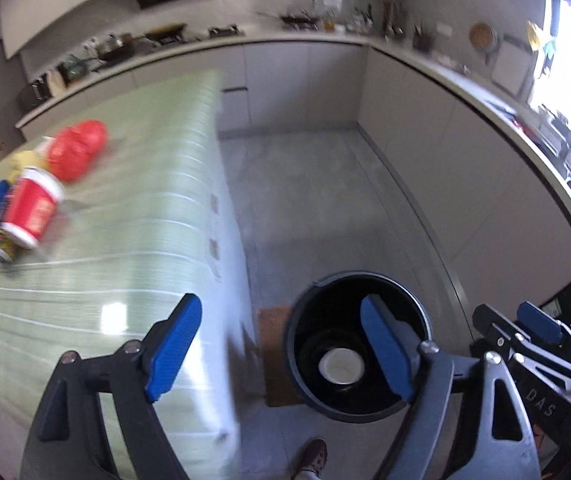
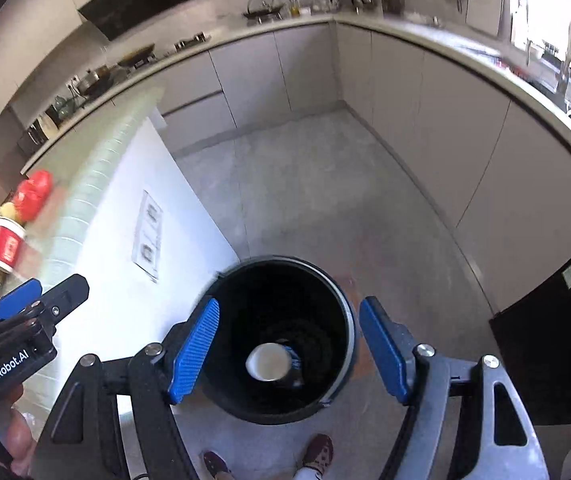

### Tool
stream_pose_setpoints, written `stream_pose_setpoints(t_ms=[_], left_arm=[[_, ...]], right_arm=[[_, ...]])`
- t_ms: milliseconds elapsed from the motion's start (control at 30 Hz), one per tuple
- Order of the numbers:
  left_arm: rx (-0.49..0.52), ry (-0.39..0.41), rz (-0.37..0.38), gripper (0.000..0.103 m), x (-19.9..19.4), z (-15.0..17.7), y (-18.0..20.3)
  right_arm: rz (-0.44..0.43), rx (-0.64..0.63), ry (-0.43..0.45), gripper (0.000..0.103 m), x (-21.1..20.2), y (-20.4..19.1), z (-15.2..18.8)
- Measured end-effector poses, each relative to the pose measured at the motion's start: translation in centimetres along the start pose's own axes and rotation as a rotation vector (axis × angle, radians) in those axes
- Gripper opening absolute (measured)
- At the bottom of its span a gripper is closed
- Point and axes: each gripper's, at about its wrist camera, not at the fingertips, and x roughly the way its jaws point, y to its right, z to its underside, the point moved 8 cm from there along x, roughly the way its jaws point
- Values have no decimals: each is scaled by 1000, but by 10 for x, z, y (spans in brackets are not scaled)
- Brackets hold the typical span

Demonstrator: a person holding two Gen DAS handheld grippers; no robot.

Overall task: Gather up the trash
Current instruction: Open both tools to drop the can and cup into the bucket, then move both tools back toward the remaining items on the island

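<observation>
My left gripper (image 1: 281, 346) stands wide, its blue pads apart with nothing between them, low in the left wrist view over the edge of the green-topped counter (image 1: 133, 208). My right gripper (image 2: 289, 346) is just as wide and empty, hanging low centre in its own view, straight above the black bin (image 2: 281, 340) on the grey floor. At the bottom of that bin lies a white-mouthed cup (image 2: 268, 361), tipped on its side; I cannot tell what else is in there. More trash waits on the counter at the left of the left wrist view: a red cup (image 1: 33, 208) lying tilted, a crumpled red bag (image 1: 77, 154) just beyond it, and blurred blue and yellow scraps beside them. My shoes (image 2: 319, 454) show at the bottom edge, near the bin.
</observation>
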Motion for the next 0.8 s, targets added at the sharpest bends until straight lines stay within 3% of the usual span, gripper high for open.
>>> stream_pose_setpoints(t_ms=[167, 433, 667, 800], left_arm=[[-23, 65, -41, 83, -31, 3, -52], [-80, 123, -104, 83, -57, 16, -159], [-122, 145, -162, 83, -67, 29, -259], [-147, 144, -189, 83, -68, 34, -306]], right_arm=[[11, -27, 69, 75, -33, -58, -6], [-43, -96, 138, 75, -66, -171, 3], [-116, -164, 158, 75, -69, -293, 28], [-152, -180, 142, 75, -60, -343, 40]])
